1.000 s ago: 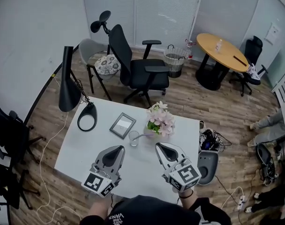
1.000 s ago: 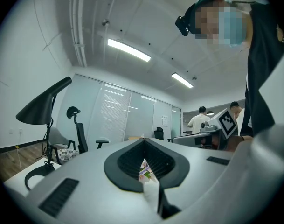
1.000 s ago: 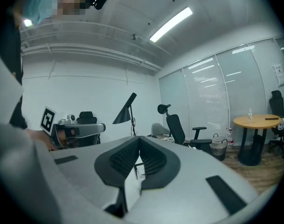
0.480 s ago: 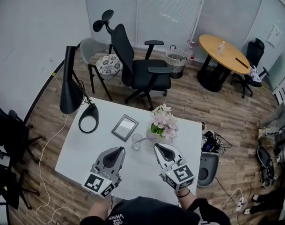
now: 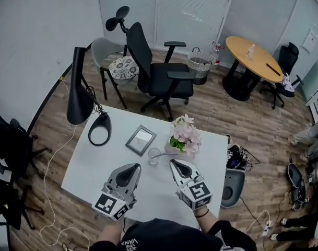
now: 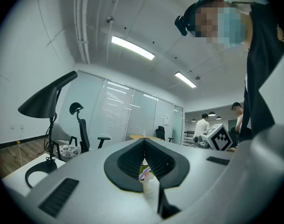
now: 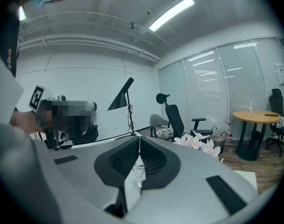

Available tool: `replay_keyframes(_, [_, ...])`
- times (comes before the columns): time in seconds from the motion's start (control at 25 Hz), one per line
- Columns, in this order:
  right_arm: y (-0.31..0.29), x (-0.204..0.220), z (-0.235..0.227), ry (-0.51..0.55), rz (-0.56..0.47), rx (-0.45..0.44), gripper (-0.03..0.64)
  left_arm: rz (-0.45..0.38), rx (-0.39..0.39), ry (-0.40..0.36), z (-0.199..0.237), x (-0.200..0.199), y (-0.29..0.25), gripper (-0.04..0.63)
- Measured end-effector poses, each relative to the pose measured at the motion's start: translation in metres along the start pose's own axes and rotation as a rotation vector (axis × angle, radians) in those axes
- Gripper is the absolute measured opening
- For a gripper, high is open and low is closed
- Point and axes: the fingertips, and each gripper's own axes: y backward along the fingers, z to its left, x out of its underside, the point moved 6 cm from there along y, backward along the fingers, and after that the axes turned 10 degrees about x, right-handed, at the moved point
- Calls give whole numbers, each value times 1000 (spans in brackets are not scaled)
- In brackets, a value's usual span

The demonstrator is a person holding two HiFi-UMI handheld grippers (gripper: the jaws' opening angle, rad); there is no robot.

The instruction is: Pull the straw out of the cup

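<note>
Nearest the person, the left gripper [image 5: 130, 170] and the right gripper [image 5: 177, 166] are held over the near half of the white rectangular table [image 5: 91, 166], both pointing toward its far side. Each has its jaws brought together at the tips with nothing caught between them. The slit lower down between the pads only shows what stands beyond.

Just beyond the two tips, and between them, the clear glass cup [image 5: 154, 156] stands upright on the table with the pale lilac straw [image 5: 168, 153] in it. The straw is not vertical: its long axis leans out of the cup's mouth to the right, so its free end hangs past the right side of the rim. That end lies just far and slightly left of the right gripper's tip. The left gripper sits near-left of the cup, on the side the straw leans away from.

I judge the right gripper to be the nearer one and the better placed. It would have to part its jaws first, then close across the leaning shaft and draw along the lean, up and to the right. The left gripper could steady the glass, which looks light enough to tip.

Farther on, a bunch of pale pink flowers [image 5: 186, 135] stands just far-right of the cup, close to the straw's free end. A grey picture frame [image 5: 141, 139] lies far-left of the cup, and a black desk lamp [image 5: 99, 129] is farther left again.
</note>
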Motion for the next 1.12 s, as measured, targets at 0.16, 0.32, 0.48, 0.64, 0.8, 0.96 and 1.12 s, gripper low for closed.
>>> replay_keyframes(0.16, [-5, 10, 1, -9, 14, -9, 18, -1, -8, -2, 0, 0, 1, 12])
replay_keyframes(0.32, [-14, 18, 3, -21, 25, -26, 18, 1, -10, 0, -1, 2, 2, 11])
replay_keyframes(0.48, [-25, 29, 4, -27, 55, -43, 18, 5, -8, 4, -2, 4, 2, 11])
replay_keyframes(0.64, [-32, 40, 3, -24, 91, -43, 20, 5, -12, 6, -3, 5, 4, 11])
replay_keyframes(0.8, [-39, 49, 4, -36, 137, -53, 103, 7, -16, 11, -4, 6, 6, 11])
replay_keyframes(0.96, [-49, 54, 6, -41, 161, -61, 154, 9, -16, 15, -3, 7, 7, 11])
replay_keyframes(1.12, [-61, 55, 3, -55, 166, -63, 172, 8, -19, 16, -3, 8, 8, 11])
